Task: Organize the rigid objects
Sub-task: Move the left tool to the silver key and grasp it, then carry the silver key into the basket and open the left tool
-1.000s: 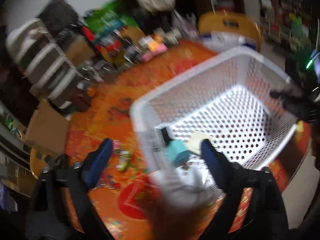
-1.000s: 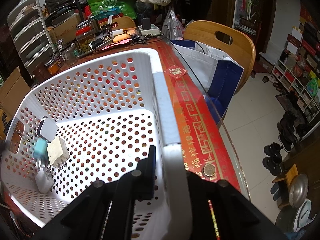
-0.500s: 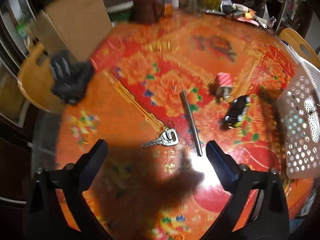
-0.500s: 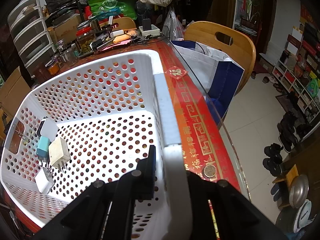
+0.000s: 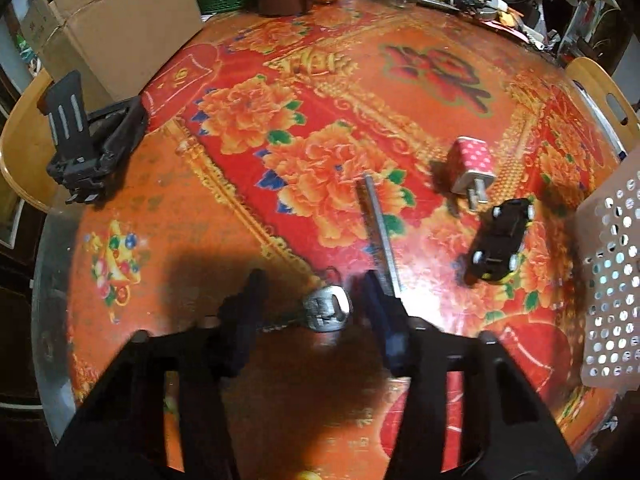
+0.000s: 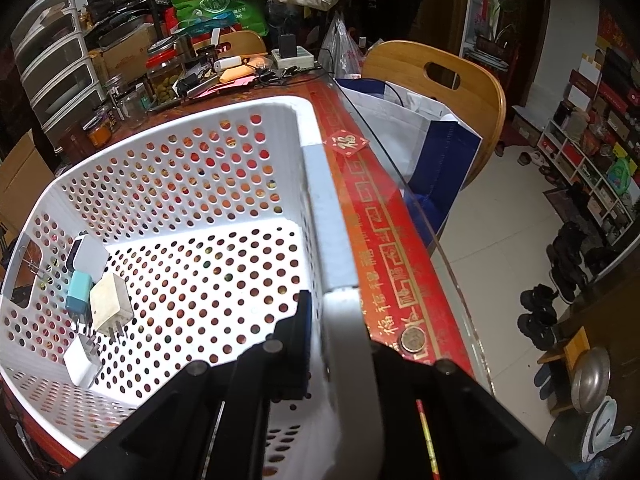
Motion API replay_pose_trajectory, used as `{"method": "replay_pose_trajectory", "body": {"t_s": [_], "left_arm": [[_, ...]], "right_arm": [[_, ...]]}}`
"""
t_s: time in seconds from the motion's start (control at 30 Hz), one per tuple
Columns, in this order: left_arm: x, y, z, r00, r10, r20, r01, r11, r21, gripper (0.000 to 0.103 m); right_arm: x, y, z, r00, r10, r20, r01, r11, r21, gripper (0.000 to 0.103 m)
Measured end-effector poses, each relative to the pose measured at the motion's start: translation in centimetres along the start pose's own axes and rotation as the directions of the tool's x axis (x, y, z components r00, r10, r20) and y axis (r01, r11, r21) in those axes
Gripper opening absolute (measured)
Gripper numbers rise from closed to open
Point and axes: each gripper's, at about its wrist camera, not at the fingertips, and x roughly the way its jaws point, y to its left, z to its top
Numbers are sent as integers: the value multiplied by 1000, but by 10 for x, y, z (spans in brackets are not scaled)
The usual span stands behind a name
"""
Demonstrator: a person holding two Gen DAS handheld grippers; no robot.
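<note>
A bunch of silver keys (image 5: 326, 312) lies on the red floral tablecloth between the fingers of my left gripper (image 5: 312, 308), whose jaws are closing around it; the pads do not visibly press on it. Just right of them lies a thin metal rod (image 5: 380, 232). Farther right are a pink dotted charger (image 5: 472, 164) and a black toy car (image 5: 500, 244), then the white perforated basket (image 5: 612, 280). My right gripper (image 6: 328, 320) is shut on the basket's rim (image 6: 320, 208). Inside the basket lie several chargers, among them a blue one (image 6: 78, 292) and a cream one (image 6: 110, 304).
A black folded stand (image 5: 88, 140) sits at the table's left edge beside a cardboard box (image 5: 120, 20). Jars and clutter line the far edge. A coin (image 6: 413, 339) lies near the glass edge by a wooden chair (image 6: 460, 80).
My left gripper swung from over the basket to the open table, sank over the keys, and its jaws narrowed around them. The right gripper and basket stayed put.
</note>
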Motion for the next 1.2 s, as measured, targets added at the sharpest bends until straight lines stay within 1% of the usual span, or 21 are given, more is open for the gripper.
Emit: {"method": "replay_pose_trajectory", "body": {"t_s": [0.03,0.07,0.1,0.23,0.4,0.53,0.67,0.77,0.87,0.97,1.13,1.2], "left_arm": [[-1,-2,0,1000,-2,-1,2,1000,3,27],[-2,-5,0,1000,0,-3,0,1000,8,23],[-2,-7,0,1000,3,-3,-3,1000,10,17],[-5,-14,-1,1000,19,-9,-18,1000,25,3],[-17,-11,-4,999,34,18,-34,999,12,2],[-39,-11,-7,997,36,63,-37,999,14,2],[-66,-9,-8,992,47,117,-48,999,9,2],[-90,-10,-10,986,49,161,-51,999,12,2],[-115,-14,-13,975,53,214,-60,998,24,2],[-142,-20,-13,964,42,263,-54,998,40,2],[-177,-38,-14,947,37,318,-65,995,77,2],[-186,-41,-14,945,33,325,-62,995,80,2]], "right_arm": [[0,0,0,1000,0,0,0,1000,0,8],[0,0,0,1000,0,1,0,1000,0,8],[0,0,0,1000,1,0,-1,1000,0,8],[0,0,0,1000,0,1,0,1000,0,8],[0,0,0,1000,0,1,0,1000,0,8],[0,0,0,1000,0,2,0,1000,1,8],[0,0,-1,1000,-1,1,1,1000,-1,8],[-1,1,0,1000,-3,1,3,1000,-4,8],[-2,1,1,1000,-3,0,3,1000,-4,8],[-2,1,0,1000,-3,1,3,1000,-5,8],[-1,1,1,1000,0,-1,0,1000,-6,8],[0,1,-1,1000,1,0,-1,1000,-7,8]]}}
